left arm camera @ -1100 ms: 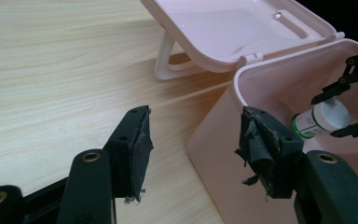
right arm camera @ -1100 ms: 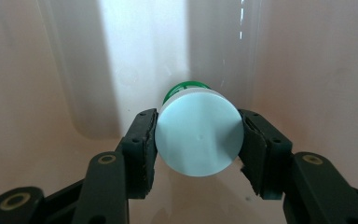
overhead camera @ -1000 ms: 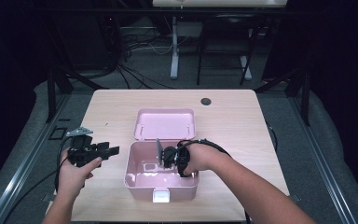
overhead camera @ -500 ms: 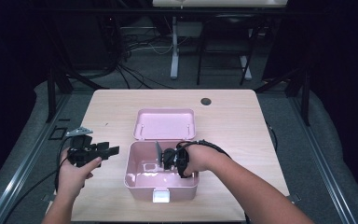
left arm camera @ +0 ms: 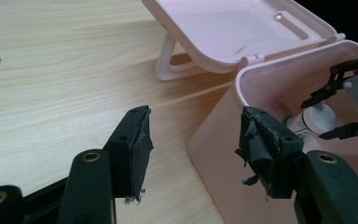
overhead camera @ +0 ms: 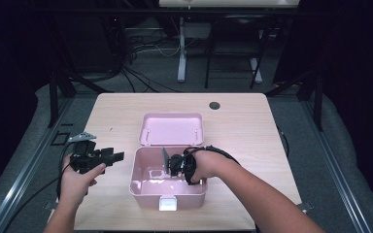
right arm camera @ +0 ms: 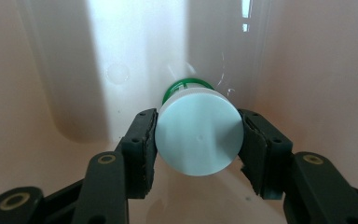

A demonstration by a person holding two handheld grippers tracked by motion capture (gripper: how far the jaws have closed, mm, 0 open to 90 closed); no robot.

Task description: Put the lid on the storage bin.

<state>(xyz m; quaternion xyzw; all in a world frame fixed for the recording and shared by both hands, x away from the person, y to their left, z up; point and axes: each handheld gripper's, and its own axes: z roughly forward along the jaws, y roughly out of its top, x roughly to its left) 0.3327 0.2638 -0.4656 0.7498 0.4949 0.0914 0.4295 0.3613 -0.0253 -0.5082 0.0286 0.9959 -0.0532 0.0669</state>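
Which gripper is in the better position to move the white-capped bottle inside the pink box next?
The right gripper. Its jaws already press on the cap of the bottle inside the pink box. The left gripper is open and empty, outside the box wall.

A lab-style recording booth, not a home. The wooden tabletop point(overhead camera: 126, 116) stands among black curtains point(overhead camera: 354, 63), dark metal frame rails point(overhead camera: 24, 165) and loose cables point(overhead camera: 141, 73) on grey floor.
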